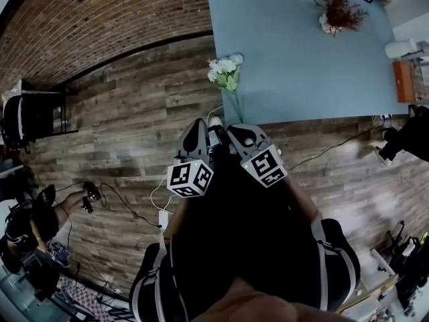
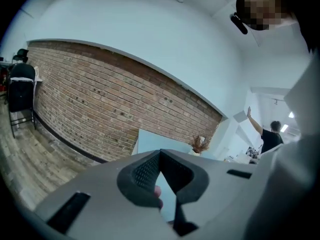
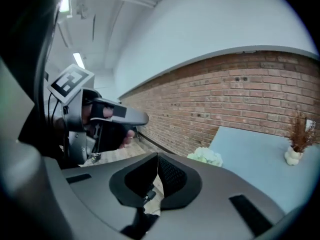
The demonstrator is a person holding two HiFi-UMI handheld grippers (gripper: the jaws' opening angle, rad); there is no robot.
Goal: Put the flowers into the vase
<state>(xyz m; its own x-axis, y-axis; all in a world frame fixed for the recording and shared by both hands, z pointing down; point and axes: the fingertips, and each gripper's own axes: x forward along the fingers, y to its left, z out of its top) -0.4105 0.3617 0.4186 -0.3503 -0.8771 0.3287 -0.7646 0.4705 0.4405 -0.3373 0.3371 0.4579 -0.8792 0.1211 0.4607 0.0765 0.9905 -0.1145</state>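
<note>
White flowers (image 1: 225, 71) on a green stem hang over the near left corner of the light-blue table (image 1: 301, 59). The stem runs down to the tip of my right gripper (image 1: 232, 127), which is shut on it. In the right gripper view the jaws (image 3: 158, 157) meet in a seam, the blooms (image 3: 205, 155) showing just past them to the right. My left gripper (image 1: 200, 123) hovers beside it over the floor, tips touching (image 2: 160, 153), holding nothing. A small white vase (image 1: 327, 23) with dried reddish twigs (image 1: 339, 5) stands at the table's far side, also seen as vase (image 3: 292, 157).
Wooden floor with cables (image 1: 127, 206) lies under me. A brick wall (image 1: 100, 19) runs along the far side, a black chair (image 1: 30, 116) at left. An orange box (image 1: 404, 80) and white roll (image 1: 401, 48) sit at the table's right. A person (image 2: 270, 136) stands behind.
</note>
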